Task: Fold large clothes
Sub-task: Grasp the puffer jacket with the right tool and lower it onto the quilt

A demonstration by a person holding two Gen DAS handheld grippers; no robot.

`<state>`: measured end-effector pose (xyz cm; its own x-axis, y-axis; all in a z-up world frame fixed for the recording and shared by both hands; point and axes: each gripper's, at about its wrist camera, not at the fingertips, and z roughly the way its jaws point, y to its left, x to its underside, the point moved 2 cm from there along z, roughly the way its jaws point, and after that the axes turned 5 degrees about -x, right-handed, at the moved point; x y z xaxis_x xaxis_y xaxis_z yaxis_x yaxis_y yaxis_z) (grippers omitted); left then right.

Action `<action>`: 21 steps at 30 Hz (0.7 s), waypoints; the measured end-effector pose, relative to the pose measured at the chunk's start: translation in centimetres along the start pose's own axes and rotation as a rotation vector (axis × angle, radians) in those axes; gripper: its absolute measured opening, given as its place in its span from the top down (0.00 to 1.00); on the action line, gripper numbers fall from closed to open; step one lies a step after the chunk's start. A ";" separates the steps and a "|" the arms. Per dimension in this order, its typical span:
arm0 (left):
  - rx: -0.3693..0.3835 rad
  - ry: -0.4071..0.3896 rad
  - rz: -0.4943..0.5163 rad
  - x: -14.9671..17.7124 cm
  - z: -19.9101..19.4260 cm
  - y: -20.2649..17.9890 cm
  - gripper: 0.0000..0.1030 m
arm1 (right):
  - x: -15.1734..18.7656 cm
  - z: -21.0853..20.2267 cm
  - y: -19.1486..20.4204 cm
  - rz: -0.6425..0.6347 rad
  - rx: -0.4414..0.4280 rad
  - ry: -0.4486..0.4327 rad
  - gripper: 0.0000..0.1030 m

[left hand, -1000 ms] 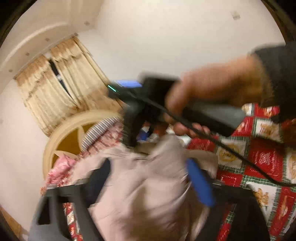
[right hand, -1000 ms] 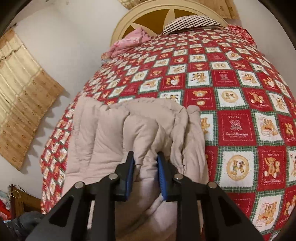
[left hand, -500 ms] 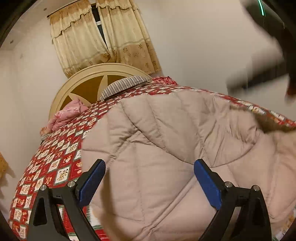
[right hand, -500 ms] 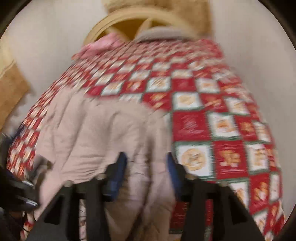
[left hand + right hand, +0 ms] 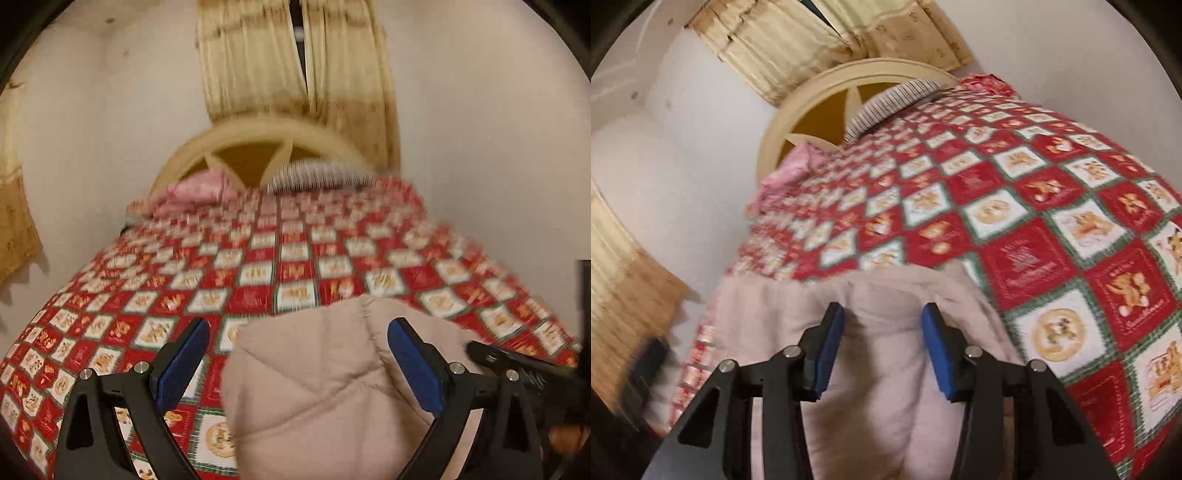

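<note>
A beige quilted jacket (image 5: 314, 398) lies folded on the near end of the bed. My left gripper (image 5: 297, 354) hovers over it, open wide, its blue pads (image 5: 184, 358) clear of the fabric. The right gripper shows as a dark blurred shape (image 5: 517, 365) at the right edge of the left wrist view. In the right wrist view the jacket (image 5: 871, 417) bulges up between the pads of my right gripper (image 5: 882, 343). Its jaws are closing around that puff of fabric, and the pads do not visibly pinch it.
The bed wears a red and white patchwork quilt (image 5: 258, 273). A cream round headboard (image 5: 258, 147), a pink pillow (image 5: 195, 192) and a striped pillow (image 5: 317, 173) are at the far end. Curtains (image 5: 295, 66) hang behind; white walls stand on both sides.
My right gripper, shut on a jacket fold a second ago, has let it go. The left gripper swung round and levelled out, now facing the headboard with less jacket beneath it.
</note>
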<state>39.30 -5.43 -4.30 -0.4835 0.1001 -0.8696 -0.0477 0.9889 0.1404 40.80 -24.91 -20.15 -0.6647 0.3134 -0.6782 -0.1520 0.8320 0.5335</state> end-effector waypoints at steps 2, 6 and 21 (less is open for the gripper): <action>-0.057 0.062 0.078 1.1 3.1 -2.1 0.05 | 0.1 0.1 -0.3 -0.043 0.055 0.006 0.52; -0.103 0.112 0.140 5.5 5.2 -4.6 0.05 | 0.7 1.1 -2.4 -0.028 0.066 0.038 0.44; -0.049 0.165 0.084 7.9 8.3 -5.0 0.01 | 2.5 2.6 -4.0 -0.015 0.094 0.033 0.45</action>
<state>42.93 -8.65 -15.79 -0.6241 0.1591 -0.7650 -0.0417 0.9709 0.2360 41.69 -26.30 -25.30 -0.6869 0.2863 -0.6680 -0.0944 0.8762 0.4726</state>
